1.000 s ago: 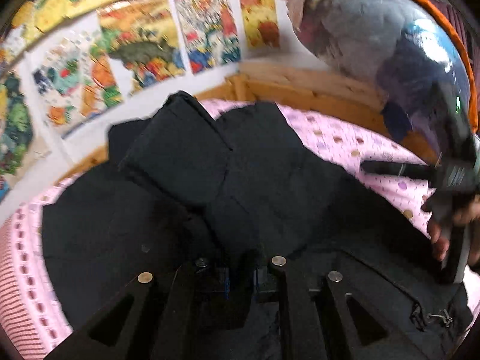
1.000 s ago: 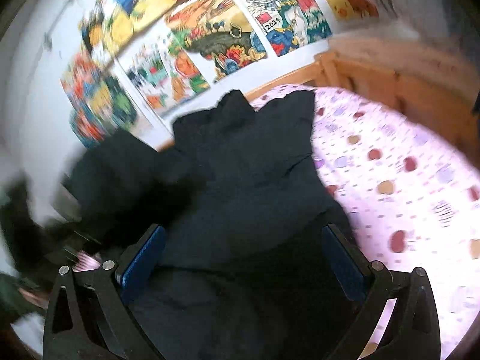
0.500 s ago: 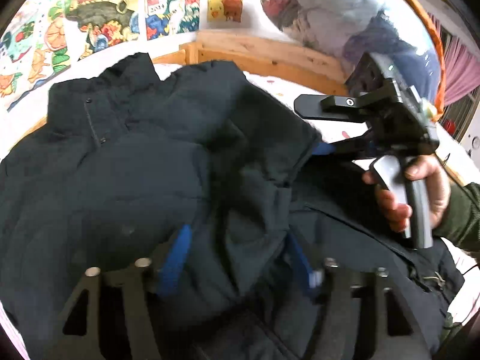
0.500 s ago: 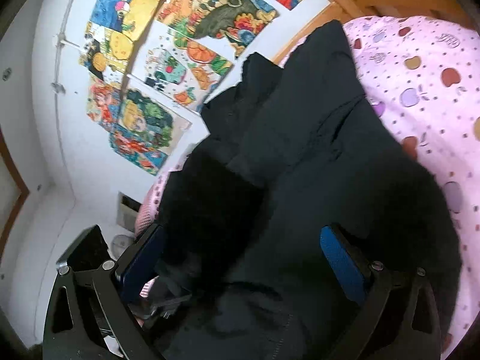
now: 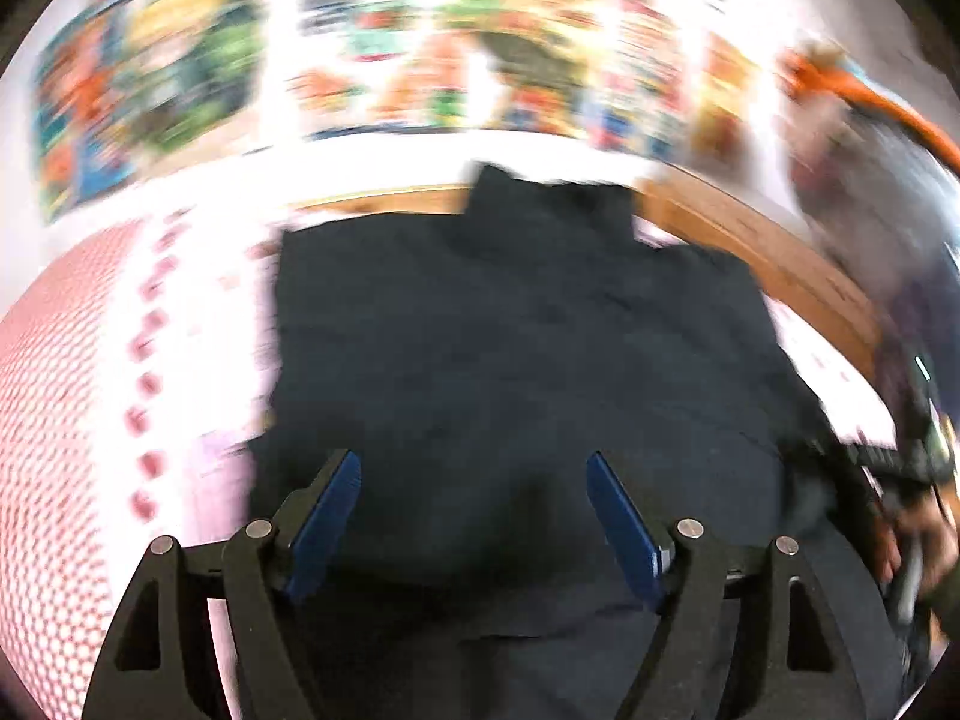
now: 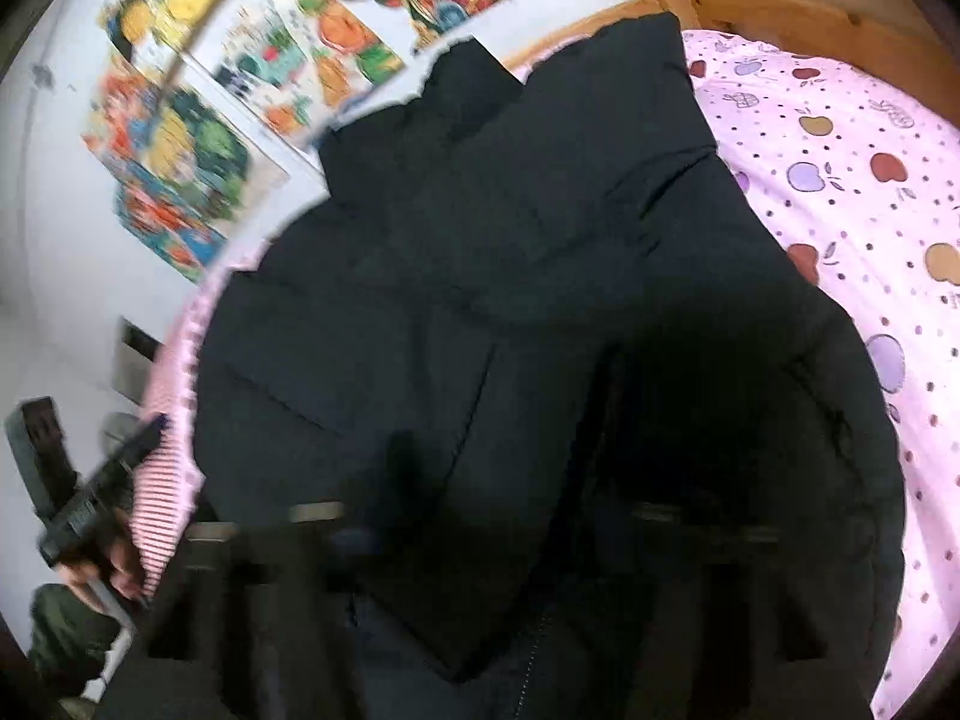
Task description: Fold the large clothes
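Pink bedsheet [image 6: 840, 138] under dark jacket [image 5: 516, 360], left gripper [image 5: 474, 516] agape.

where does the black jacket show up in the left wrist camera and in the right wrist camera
Left wrist view: the black jacket fills the centre, collar at the top, ahead of the open left gripper.
Right wrist view: the black jacket covers the centre and lower frame, collar toward upper middle.
Shared landmark: the wooden bed frame behind the collar.

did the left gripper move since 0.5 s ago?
Yes. The left gripper has backed away from the dark jacket: the wooden bed frame sits lower in its view, and its jaws stand wide with no fabric between them.
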### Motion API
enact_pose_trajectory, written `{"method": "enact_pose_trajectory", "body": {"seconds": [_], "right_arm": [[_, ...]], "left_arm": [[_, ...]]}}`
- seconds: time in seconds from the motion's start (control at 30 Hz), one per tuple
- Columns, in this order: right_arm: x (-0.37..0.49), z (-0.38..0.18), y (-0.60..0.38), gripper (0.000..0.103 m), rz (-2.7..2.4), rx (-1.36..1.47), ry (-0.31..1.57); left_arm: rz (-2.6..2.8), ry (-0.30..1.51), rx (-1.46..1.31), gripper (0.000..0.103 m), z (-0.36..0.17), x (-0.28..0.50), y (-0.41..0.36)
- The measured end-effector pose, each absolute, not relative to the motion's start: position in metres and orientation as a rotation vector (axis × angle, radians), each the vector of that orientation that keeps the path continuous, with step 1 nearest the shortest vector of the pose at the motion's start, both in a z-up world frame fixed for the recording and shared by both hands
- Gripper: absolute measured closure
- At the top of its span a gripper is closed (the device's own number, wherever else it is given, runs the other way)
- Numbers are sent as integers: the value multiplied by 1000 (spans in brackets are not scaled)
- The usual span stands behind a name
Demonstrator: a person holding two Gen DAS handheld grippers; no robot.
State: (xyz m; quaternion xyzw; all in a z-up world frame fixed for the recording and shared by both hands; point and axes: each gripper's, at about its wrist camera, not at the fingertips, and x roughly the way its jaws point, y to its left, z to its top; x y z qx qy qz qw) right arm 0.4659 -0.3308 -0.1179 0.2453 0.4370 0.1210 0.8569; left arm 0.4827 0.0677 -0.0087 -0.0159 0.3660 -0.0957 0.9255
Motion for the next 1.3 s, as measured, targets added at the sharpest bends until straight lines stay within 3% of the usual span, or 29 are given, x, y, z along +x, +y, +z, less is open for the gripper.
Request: {"method": "enact_pose_trajectory", "body": {"seconds": [0.07, 0.27, 0.4, 0.53, 0.67, 0.93, 1.3], "right_arm": [[465, -99, -325, 100, 258, 469, 897], [471, -21, -335, 100, 186, 364, 708], [487, -5, -342, 99, 99, 263, 700], [497, -7, -329, 90, -5, 70, 697], [506, -7, -314, 51, -56, -39, 669], [523, -66, -276, 50, 89, -214, 789], [516, -109, -280, 49, 135, -138, 826]], "left_arm": [[-146, 755, -81, 26, -14, 490, 90], [-82, 772, -115, 26, -20, 502, 119], [-94, 763, -99, 26, -18, 517, 110], [-116, 742, -49, 26, -16, 527, 93], [-145, 723, 41, 26, -21, 541, 71], [-156, 883, 244, 26, -80, 566, 38], [-132, 920, 288, 20, -116, 570, 32]]}}
